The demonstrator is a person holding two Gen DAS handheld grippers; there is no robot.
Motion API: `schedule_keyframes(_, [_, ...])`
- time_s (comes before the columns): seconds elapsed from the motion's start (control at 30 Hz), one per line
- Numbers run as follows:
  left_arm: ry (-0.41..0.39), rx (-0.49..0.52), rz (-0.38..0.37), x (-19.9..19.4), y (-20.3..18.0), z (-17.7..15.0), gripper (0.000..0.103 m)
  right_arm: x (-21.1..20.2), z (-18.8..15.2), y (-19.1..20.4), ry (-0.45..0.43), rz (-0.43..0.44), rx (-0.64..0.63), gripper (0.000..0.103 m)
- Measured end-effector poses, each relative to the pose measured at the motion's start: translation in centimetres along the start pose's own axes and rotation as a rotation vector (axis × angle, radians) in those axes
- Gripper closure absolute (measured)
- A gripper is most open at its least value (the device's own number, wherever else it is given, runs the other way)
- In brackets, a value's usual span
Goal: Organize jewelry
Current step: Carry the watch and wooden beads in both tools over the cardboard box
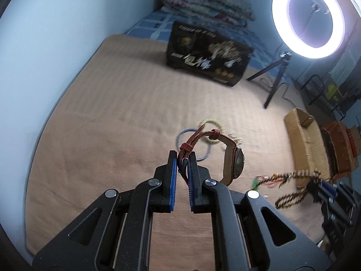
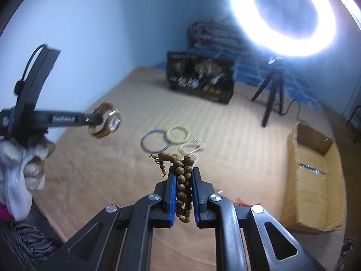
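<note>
A lit white ring light [image 1: 308, 18] stands on a black tripod [image 1: 276, 76] at the far right of the bed. The bed is covered by a tan ribbed blanket [image 1: 117, 103]. A black rectangular box with gold and white printed lettering [image 1: 207, 52] rests on the blanket near its far edge. Behind the box lies a blue checked sheet [image 1: 158, 26] carrying a folded floral quilt [image 1: 207, 2]. An open brown cardboard box [image 2: 313, 187] sits at the right. The wall [image 1: 79, 22] is pale blue.
</note>
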State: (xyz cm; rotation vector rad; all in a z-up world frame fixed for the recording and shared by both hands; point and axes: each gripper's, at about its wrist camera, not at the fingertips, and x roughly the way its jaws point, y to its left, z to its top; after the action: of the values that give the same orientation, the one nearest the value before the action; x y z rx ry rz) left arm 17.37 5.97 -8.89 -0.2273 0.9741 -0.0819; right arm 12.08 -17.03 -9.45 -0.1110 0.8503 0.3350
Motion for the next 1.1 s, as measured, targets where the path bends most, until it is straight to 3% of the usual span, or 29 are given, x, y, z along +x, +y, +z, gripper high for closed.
schedule_keyframes(0.3, [-0.046, 0.063, -0.081, -2.2, -5.8, 0.1, 0.096, -4.7, 1.4, -6.4, -0.104, -0.107, 0.099, 0.093])
schedule_keyframes(0.57, [-0.044, 0.131, -0.140, -1.7, -11.8, -0.1, 0.096, -7.7, 1.1, -13.1, -0.159, -0.206, 0.208, 0.093])
schedule_keyframes(0.87, [-0.036, 0.187, -0.207, 0.3, -19.4, 0.0, 0.096, -8.0, -0.7, -19.6, -0.143, -0.281, 0.297, 0.094])
schedule_keyframes(1.1, [-0.002, 0.223, -0.238, 4.1, -25.1, 0.0, 0.096, -6.9, -2.4, -23.7, -0.102, -0.308, 0.341, 0.094])
